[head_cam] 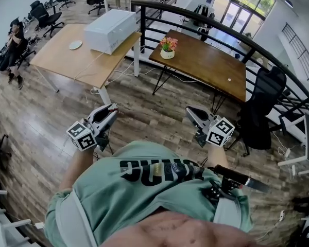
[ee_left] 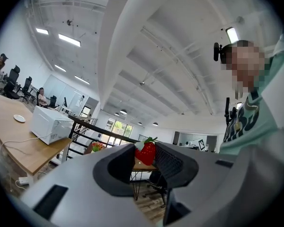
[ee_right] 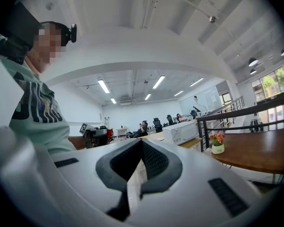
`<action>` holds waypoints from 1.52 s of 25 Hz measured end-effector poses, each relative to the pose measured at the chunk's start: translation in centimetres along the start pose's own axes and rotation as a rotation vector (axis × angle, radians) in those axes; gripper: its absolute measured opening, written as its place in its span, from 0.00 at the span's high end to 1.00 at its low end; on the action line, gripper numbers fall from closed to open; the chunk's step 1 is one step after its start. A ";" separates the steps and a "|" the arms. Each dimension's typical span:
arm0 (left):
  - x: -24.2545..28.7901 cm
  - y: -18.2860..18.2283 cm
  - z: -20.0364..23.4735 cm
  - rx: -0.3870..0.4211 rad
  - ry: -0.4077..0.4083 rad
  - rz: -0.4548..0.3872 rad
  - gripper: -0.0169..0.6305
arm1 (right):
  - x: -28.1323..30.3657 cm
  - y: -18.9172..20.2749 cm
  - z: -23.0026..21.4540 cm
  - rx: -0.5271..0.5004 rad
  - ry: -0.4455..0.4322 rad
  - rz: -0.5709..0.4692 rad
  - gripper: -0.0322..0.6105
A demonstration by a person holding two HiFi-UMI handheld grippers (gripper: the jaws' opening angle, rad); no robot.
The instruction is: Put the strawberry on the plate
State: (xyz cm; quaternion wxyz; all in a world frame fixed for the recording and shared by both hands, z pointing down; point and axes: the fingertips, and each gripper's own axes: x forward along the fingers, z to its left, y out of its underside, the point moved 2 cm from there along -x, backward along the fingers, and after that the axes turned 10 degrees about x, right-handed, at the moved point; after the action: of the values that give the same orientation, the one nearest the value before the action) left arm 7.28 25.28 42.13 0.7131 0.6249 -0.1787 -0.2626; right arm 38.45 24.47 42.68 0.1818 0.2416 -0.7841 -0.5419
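Left tongs clenched on the small red strawberry with green leaves, pinched right at the tips, in mid-air; right tongs clenched, empty. Risks: shallow pinch could drop or crush the berry; round white plate on the light wooden table is well apart, so a long carry.

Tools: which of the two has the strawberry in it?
The left tool: the red strawberry is pinched between its jaws. The right tool has its jaws shut together with nothing between them.
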 end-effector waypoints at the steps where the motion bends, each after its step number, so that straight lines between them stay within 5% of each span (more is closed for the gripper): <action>1: 0.6 0.1 -0.4 0.003 0.006 0.002 0.76 | -0.7 -0.1 -0.3 -0.001 0.000 -0.002 0.94; 14: 8.0 2.2 -6.5 -0.028 0.043 0.022 0.76 | -9.6 -0.3 -4.5 0.041 0.028 -0.012 0.94; 23: 9.4 3.4 -7.1 -0.039 0.040 0.043 0.76 | -10.0 0.4 -6.2 0.086 0.002 -0.015 0.94; 30: 7.0 3.3 -1.6 -0.081 0.024 0.012 0.76 | -3.9 0.4 -6.0 0.088 -0.007 0.026 0.94; 38: 3.4 0.3 11.1 -0.092 0.034 -0.059 0.76 | 9.3 -2.7 -4.5 -0.013 0.011 0.068 0.94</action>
State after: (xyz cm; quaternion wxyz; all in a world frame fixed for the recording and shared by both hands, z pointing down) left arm 3.58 14.47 43.92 0.7362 0.6007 -0.1359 -0.2807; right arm 33.83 14.90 41.91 0.2061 0.2166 -0.7872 -0.5393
